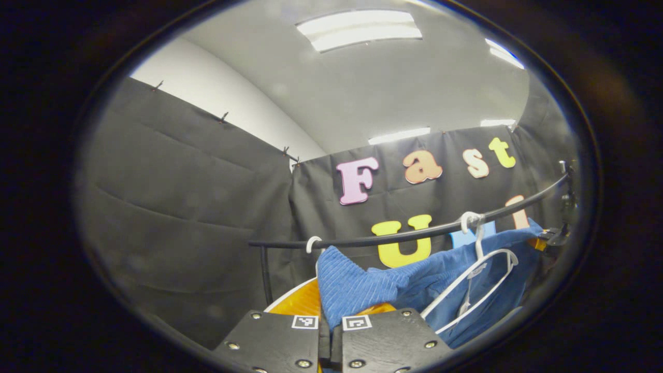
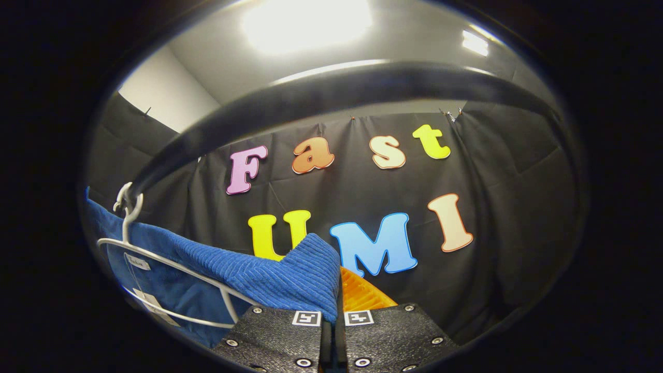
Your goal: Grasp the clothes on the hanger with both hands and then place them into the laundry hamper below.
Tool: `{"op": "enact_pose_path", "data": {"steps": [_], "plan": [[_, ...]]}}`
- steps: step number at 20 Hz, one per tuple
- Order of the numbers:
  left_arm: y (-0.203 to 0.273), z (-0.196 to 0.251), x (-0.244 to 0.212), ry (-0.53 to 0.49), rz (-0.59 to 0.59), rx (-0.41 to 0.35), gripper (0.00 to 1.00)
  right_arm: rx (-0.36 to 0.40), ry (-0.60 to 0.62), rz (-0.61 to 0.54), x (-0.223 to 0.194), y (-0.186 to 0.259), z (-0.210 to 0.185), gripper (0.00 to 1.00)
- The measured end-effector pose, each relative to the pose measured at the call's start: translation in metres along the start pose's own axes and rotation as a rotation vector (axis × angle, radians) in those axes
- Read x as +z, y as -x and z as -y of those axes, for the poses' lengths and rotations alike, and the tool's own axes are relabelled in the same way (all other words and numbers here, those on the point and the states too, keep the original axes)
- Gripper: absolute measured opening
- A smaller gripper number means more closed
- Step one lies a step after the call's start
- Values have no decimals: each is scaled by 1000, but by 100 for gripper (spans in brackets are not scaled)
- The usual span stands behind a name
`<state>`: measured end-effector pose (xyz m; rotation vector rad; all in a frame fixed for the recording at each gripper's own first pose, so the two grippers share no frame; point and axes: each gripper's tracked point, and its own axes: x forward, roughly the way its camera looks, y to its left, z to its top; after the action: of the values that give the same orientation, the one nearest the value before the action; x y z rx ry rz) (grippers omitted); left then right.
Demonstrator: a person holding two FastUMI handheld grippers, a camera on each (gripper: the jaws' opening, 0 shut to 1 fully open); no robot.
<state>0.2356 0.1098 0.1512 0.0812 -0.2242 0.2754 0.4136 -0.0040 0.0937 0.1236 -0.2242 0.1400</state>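
Hanging from the black rail [image 1: 414,235], the blue garment [image 1: 362,285] sits on a white hanger [image 1: 479,280], its ribbed cloth bunched up near both tools. Left gripper [image 1: 330,331]: jaws drawn nearly together, a fold of the blue cloth rising straight out of the slit, so it looks pinched. Right gripper [image 2: 331,326]: jaws likewise narrow, blue fabric draped over 1 finger and running down into the gap; a grip seems likely, not certain. In the right gripper view the rail passes close overhead.

Judgement: soft, light, limp knit; will sag and slide, not slippery. Best held at the 2 shoulder folds, then lifted clear of the hanger's wire arms, which may snag.
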Motion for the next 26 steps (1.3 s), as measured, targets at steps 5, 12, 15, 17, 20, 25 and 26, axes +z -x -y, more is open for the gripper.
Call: {"op": "enact_pose_path", "data": {"steps": [5, 12, 15, 17, 20, 25, 26], "plan": [[-33, 6, -45, -14, -76, -40, 2, -30, 21, -93, -44, -23, -1, 2], [-36, 14, -109, 38, -196, -69, 2, -13, 83, -165, -66, -21, 4, 3], [-38, 17, -113, 63, -186, -78, 2, -1, 91, -180, -66, -20, 2, 3], [-34, 15, -111, 67, -174, -87, 2, 14, 110, -193, -74, -10, 5, 3], [-29, 9, -119, 86, -191, -99, 2, 48, 93, -235, -87, -2, 0, 3], [-5, 3, -148, 76, -245, -86, 0, 87, 120, -269, -108, 16, -10, 3], [-3, 1, -151, 74, -250, -72, 0, 93, 121, -276, -112, 19, -12, 3]]}}
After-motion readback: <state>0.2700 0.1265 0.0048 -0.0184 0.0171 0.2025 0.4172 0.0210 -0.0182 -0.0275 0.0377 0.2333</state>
